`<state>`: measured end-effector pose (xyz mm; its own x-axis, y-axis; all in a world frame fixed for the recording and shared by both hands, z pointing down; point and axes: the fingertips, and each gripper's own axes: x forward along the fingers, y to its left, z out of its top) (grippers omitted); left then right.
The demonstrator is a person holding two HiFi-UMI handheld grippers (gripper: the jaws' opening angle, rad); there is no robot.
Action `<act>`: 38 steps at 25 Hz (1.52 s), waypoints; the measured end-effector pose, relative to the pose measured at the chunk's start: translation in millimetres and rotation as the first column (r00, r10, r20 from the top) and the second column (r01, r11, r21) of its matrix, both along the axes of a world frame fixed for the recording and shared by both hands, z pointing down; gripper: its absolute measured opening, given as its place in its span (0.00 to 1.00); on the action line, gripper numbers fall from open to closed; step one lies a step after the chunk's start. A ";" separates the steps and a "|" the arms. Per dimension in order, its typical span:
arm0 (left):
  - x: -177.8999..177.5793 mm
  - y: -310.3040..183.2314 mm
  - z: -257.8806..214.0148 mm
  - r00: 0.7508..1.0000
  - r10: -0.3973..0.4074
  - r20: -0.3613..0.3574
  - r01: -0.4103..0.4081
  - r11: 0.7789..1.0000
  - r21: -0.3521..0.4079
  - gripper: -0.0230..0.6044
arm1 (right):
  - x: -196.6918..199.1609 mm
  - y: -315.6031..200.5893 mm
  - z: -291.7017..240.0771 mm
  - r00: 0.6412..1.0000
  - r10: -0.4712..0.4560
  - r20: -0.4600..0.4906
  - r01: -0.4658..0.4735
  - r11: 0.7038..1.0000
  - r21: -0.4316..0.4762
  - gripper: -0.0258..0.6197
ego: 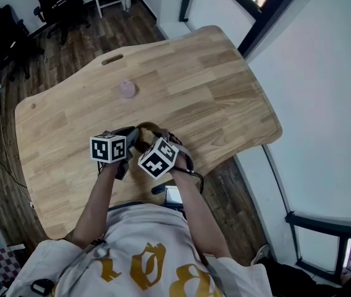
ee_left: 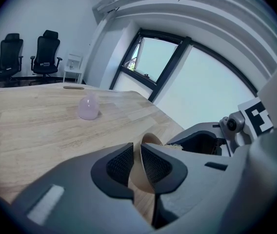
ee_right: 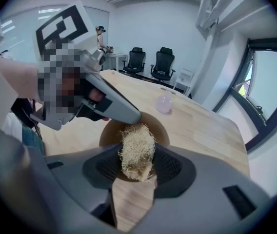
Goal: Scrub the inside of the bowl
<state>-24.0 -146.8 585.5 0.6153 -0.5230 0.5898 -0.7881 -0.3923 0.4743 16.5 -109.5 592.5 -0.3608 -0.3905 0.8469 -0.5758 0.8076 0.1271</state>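
Our left gripper (ee_left: 136,160) pinches the bowl (ee_right: 159,126); our right gripper (ee_right: 137,162) clamps the scrubber (ee_right: 137,145) inside it; we judge scrubbing under way; next needs firm circular sweeps.

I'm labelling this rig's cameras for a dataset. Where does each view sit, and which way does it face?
Head view: on the person's head, steeply down at the wooden table; forearms and shirt show.
Left gripper view: on the left gripper, facing the windows; its jaws clamp the rim of the bowl.
Right gripper view: on the right gripper, facing the office chairs; its jaws clamp a scrubber over the bowl.
Shared: both gripper views show the bowl and a pink object beyond.
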 end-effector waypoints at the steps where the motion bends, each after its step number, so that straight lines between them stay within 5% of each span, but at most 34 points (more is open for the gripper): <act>1: -0.7 0.1 1.1 1.000 -0.003 0.001 0.003 1.000 -0.002 0.11 | -4.0 3.2 -0.6 1.000 -0.020 0.017 0.020 1.000 -0.013 0.31; 7: -7.8 -3.7 2.6 0.999 -0.032 -0.011 0.032 0.999 -0.004 0.11 | -12.6 15.8 0.3 0.995 -0.044 0.093 0.054 0.993 -0.106 0.31; 11: -3.4 1.0 3.8 1.000 -0.016 0.001 0.016 1.000 -0.005 0.11 | -3.9 20.9 2.5 0.995 0.041 0.087 -0.021 0.976 -0.217 0.31; 20: 5.8 4.0 5.3 1.000 0.026 0.016 -0.026 1.000 -0.004 0.11 | 18.5 -4.3 6.0 0.990 0.142 0.009 -0.140 0.983 -0.116 0.31; 30: -3.7 1.2 4.8 1.000 -0.001 0.014 0.001 1.000 -0.006 0.11 | -12.2 22.9 1.2 0.992 0.022 0.124 0.007 0.973 -0.232 0.31; 38: 1.4 1.4 4.7 1.000 0.015 0.004 -0.015 1.000 -0.003 0.11 | 12.2 -0.5 4.1 0.994 0.102 0.047 -0.094 0.986 -0.138 0.31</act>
